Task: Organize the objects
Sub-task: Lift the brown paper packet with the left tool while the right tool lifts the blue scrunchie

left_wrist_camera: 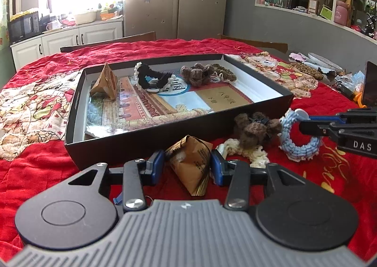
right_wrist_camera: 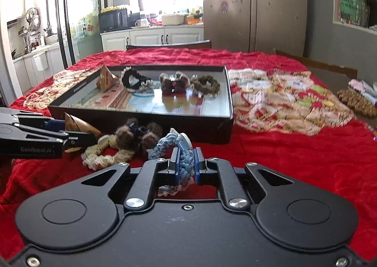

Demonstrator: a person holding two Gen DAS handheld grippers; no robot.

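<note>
The right hand-held gripper is closed on a blue scrunchie, near the front edge of the table. The left hand-held gripper comes in from the left edge, its fingers around a brown packet. Behind them lies a black tray.

Red quilted cloth covers the surface. Box: matt black card, glossy printed sheet inside. Packet: creased brown paper. Blue scrunchie: braided yarn. Brown clip: fuzzy plush. Fingers: blue plastic pads, matt black arms, metal screws.
</note>
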